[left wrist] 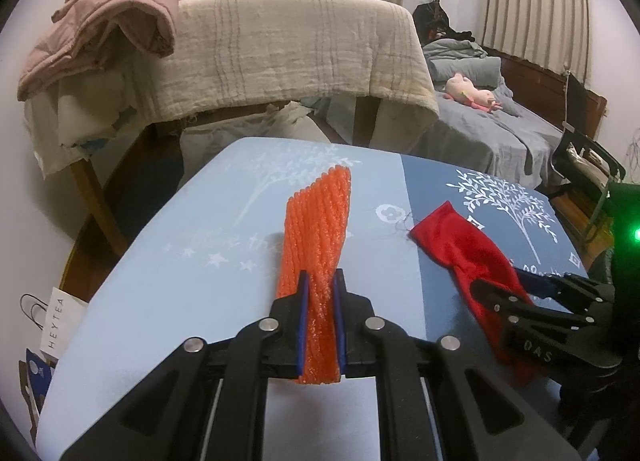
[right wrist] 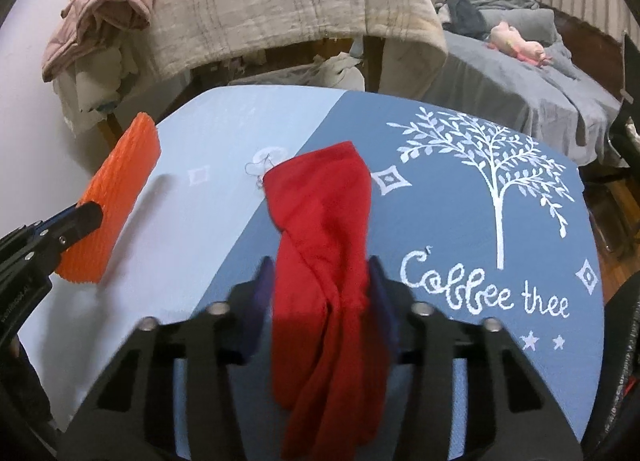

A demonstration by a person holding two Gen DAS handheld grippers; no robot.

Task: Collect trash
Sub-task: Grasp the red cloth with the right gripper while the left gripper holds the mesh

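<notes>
1. Orange foam netting (left wrist: 318,237) is being pinched by the left gripper (left wrist: 320,293), its fingers pressed against the strip's lower part; the far end is sticking out above the blue tablecloth (left wrist: 160,253).
2. Red cloth (right wrist: 324,229) is lying between the fingers of the right gripper (right wrist: 320,281), which are closing on its twisted middle; whether they are pressing it I cannot tell, as the view is blurring there.
3. Both items are sitting over the table, near each other but apart.

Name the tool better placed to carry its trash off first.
Left, marginally. The left tool is shut tight on the orange foam net; the right tool's hold on the red cloth looks looser.
</notes>
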